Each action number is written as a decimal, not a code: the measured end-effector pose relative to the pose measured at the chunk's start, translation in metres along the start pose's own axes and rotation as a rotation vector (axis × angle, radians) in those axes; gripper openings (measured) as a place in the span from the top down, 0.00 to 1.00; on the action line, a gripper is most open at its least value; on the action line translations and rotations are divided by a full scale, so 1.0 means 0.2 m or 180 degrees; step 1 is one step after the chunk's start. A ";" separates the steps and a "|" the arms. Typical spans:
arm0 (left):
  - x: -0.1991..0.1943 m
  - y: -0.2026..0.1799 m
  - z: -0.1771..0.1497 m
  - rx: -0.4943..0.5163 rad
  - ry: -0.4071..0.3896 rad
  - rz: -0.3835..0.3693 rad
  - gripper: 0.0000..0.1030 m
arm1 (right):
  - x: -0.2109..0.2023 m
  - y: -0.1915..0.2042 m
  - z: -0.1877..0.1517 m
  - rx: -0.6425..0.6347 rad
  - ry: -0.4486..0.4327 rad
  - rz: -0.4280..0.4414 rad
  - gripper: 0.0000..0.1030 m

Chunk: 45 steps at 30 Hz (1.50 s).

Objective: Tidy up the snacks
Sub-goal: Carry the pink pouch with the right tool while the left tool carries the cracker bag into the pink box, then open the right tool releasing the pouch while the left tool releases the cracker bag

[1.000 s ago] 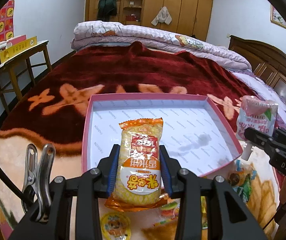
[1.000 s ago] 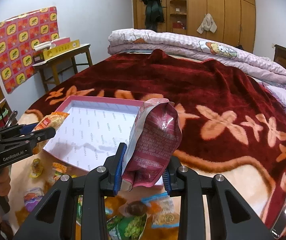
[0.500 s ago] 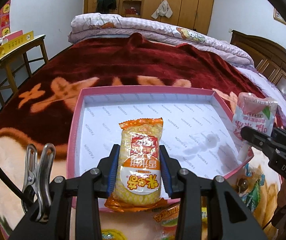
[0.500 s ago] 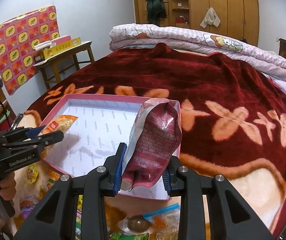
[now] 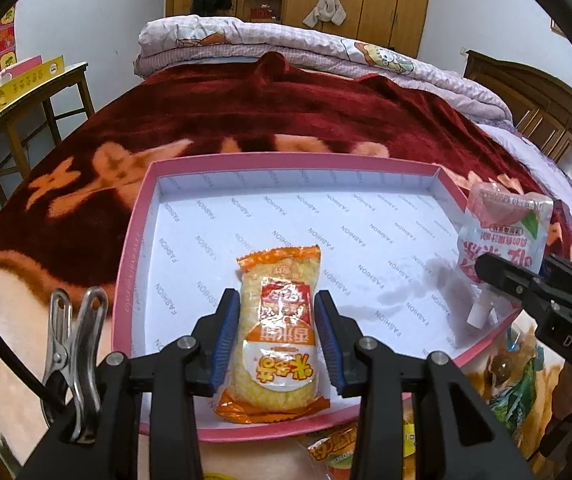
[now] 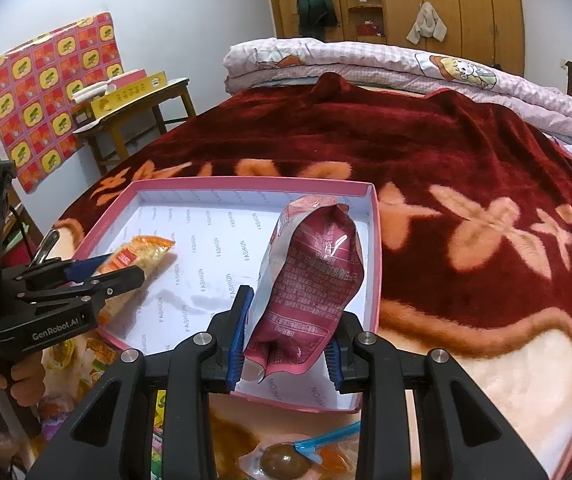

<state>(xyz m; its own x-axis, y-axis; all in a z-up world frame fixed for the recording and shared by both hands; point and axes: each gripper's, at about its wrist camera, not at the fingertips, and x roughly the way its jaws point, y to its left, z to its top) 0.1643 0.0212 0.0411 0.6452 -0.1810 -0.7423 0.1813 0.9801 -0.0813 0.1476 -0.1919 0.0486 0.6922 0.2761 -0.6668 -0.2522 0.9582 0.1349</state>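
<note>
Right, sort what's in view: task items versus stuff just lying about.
Task items:
orange-and-yellow rice-cracker packet in left gripper
pink spouted drink pouch in right gripper
shallow pink cardboard box

Lying about:
dark red floral blanket
folded lilac quilt
wooden side table

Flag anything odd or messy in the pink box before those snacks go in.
The box has a grey, wet-looking smear on its white printed lining, right of the yellow snack pack. It looks like a stain or spill; which one cannot be told. Nothing else stands out.
</note>
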 end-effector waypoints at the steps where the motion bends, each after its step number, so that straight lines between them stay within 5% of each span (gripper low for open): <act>1: 0.00 0.00 0.00 0.0003 0.0001 0.0012 0.61 | 0.00 0.00 0.00 0.0000 0.0005 0.0006 0.68; 8: 0.01 -0.01 0.00 0.0014 0.0021 0.0036 0.55 | 0.01 -0.01 -0.01 0.0033 0.0010 0.0049 0.66; 13: -0.02 -0.01 0.00 0.0026 -0.0025 0.0047 0.55 | -0.01 0.01 0.00 0.0017 -0.0072 0.0037 0.37; 16: -0.05 -0.01 0.00 0.0041 -0.0056 0.0044 0.55 | -0.02 0.02 -0.01 0.0009 -0.0106 0.0029 0.31; 45: -0.34 -0.01 -0.07 0.0006 -0.0176 0.0078 0.55 | -0.29 0.02 -0.03 0.0076 -0.0356 -0.0078 0.30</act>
<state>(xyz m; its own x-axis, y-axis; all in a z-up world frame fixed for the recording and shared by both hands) 0.1093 0.0326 0.0820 0.6894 -0.1612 -0.7062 0.1664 0.9841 -0.0622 0.1034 -0.2047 0.0831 0.7696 0.2579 -0.5842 -0.2191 0.9659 0.1378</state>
